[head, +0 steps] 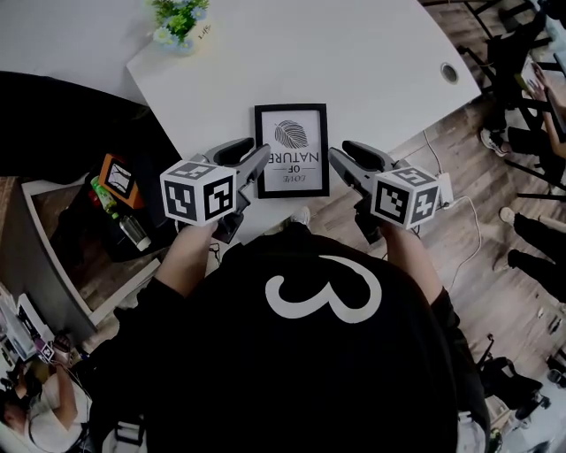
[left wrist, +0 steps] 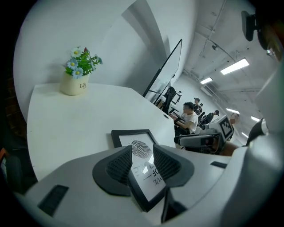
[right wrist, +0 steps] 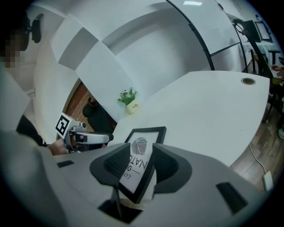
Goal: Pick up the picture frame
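A black picture frame [head: 292, 149] with a leaf print lies flat near the front edge of the white table [head: 371, 62]. My left gripper [head: 252, 157] stands at its left side and my right gripper [head: 343, 157] at its right side, both low over the table. In the left gripper view the frame's near corner [left wrist: 148, 184] sits between the spread jaws of the left gripper [left wrist: 142, 149]; the pads show gaps to it. In the right gripper view the frame's edge [right wrist: 135, 175] sits likewise between the wide jaws of the right gripper [right wrist: 142, 148]. Both grippers are open.
A small pot of flowers [head: 179, 22] stands at the table's far left corner. A cable hole [head: 450, 72] sits near the right edge. A low shelf with bottles [head: 119, 190] is on the floor to the left, a power strip [head: 445, 190] to the right. People sit beyond.
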Available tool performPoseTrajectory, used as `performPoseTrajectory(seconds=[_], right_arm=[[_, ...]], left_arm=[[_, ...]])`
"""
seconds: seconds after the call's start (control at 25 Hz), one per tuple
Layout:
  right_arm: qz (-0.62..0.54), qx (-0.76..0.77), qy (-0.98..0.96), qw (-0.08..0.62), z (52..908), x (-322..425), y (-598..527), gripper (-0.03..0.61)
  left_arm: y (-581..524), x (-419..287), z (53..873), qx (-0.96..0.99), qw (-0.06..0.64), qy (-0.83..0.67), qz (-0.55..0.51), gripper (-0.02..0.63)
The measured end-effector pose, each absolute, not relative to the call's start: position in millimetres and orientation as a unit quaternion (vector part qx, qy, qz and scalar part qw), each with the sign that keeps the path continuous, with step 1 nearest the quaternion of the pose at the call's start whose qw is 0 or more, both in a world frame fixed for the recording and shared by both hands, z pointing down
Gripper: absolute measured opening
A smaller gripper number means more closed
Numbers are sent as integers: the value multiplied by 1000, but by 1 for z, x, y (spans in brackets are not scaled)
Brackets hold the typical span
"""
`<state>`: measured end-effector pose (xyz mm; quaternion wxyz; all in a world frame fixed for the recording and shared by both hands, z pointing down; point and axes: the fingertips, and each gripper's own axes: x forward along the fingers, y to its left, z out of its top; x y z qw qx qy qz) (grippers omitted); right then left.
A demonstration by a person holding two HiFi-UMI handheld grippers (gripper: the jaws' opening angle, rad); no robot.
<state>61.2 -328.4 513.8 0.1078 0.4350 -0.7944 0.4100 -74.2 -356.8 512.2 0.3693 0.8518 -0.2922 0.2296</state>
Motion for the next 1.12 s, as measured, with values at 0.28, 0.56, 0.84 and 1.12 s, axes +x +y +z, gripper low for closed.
performPoseTrajectory(seconds=[0.28,0.56,0.84,1.12], right_arm=[[436,430,-777,146,546,56,-324,150],[451,431,-762,175,566,52,-325,150],[446,438,-754,203,573,48,-329,150],[445,435,-755,208,578,44,-330,150]], left_arm=[[-357,-78,540,836,377,-298,266,152],[-359,-84,558,824,387,-302,282,152],[-356,-80,571,818,393,-297,297,152],[-353,-77,577,815,396,-294,306,152]])
